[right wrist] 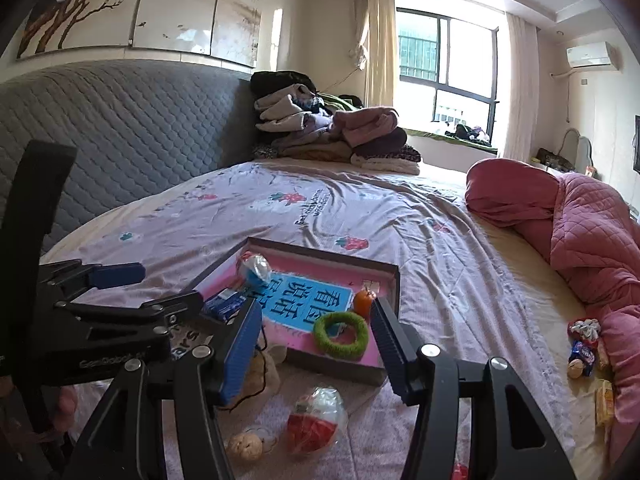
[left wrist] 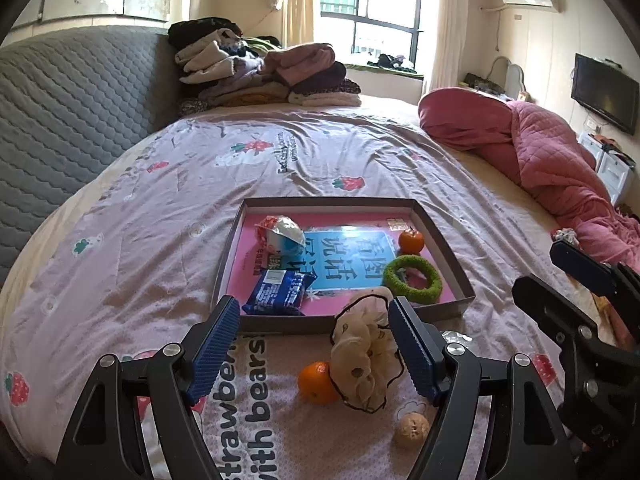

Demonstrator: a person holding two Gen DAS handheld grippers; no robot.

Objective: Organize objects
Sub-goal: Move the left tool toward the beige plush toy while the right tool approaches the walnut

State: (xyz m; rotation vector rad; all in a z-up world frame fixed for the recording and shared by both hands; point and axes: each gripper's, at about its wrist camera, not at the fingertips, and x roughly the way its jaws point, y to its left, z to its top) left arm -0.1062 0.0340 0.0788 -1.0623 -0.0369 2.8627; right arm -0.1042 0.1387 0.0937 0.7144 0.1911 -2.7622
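A shallow pink-lined box [left wrist: 444, 246] [right wrist: 394, 280] lies on the bed. In it are a blue snack packet [left wrist: 278, 292], a red-white-blue wrapped snack [left wrist: 282, 234], an orange [left wrist: 411, 241] [right wrist: 363, 303] and a green ring [left wrist: 413, 279] [right wrist: 341, 336]. My left gripper [left wrist: 314, 346] is open above a beige scrunchie [left wrist: 364, 354] with a black cord; an orange [left wrist: 316, 383] and a walnut [left wrist: 411, 429] lie beside it. My right gripper [right wrist: 316, 344] is open above a red-and-clear wrapped snack [right wrist: 316, 420]; the walnut also shows in the right wrist view [right wrist: 245, 446].
A grey quilted headboard [left wrist: 72, 112] is at left. Folded clothes [left wrist: 264, 72] are stacked at the back. A pink quilt [left wrist: 540, 160] lies along the right, with several loose snacks [right wrist: 584, 348] beside it.
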